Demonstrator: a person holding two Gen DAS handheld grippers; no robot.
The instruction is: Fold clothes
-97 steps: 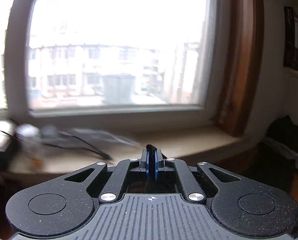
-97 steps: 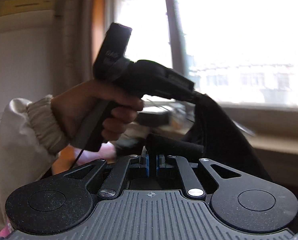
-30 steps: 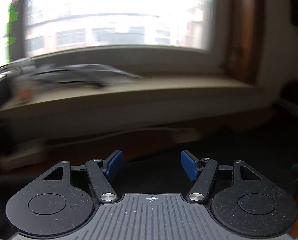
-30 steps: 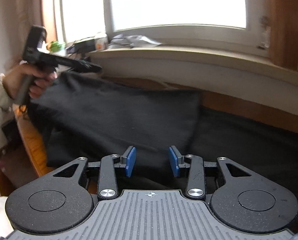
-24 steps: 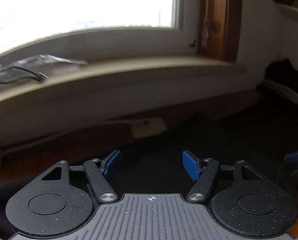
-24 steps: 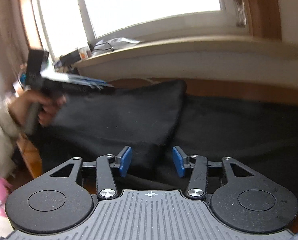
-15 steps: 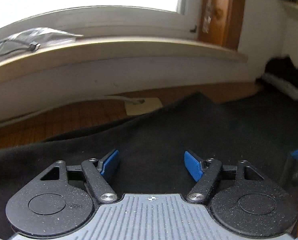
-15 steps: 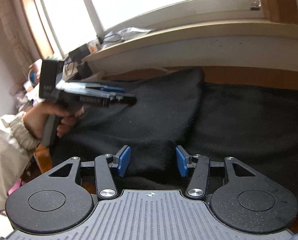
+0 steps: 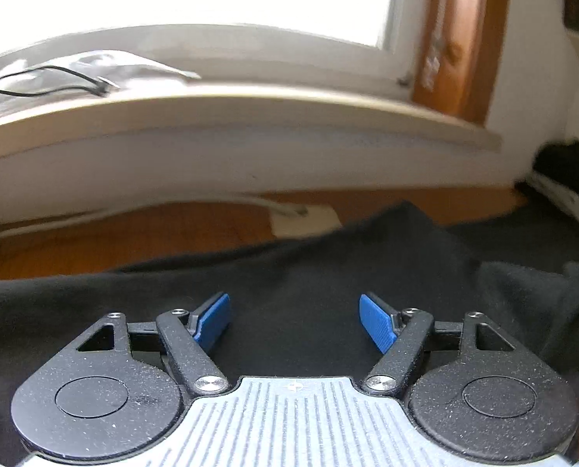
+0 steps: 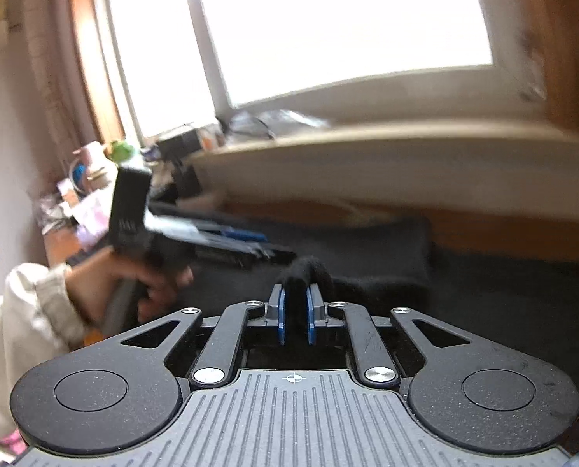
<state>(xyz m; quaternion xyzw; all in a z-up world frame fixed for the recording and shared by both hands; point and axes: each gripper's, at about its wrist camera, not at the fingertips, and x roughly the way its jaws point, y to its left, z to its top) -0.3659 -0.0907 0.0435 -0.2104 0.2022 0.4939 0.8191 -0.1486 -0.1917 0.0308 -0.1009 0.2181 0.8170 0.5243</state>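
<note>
- The right gripper (image 10: 294, 321) has just been closing; half a second earlier its jaws stood apart over the cloth, and they now pinch a raised fold of the black garment (image 10: 367, 272).
- Judgement: one edge is secured, so a fold can begin.
- The left gripper (image 9: 294, 317) has opened slightly further; its jaws stand wide above the cloth and hold nothing.
- The garment lies spread on the orange wooden surface (image 9: 133, 233) below the window sill (image 9: 250, 105); it appears doubled already, though blur limits certainty.
</note>
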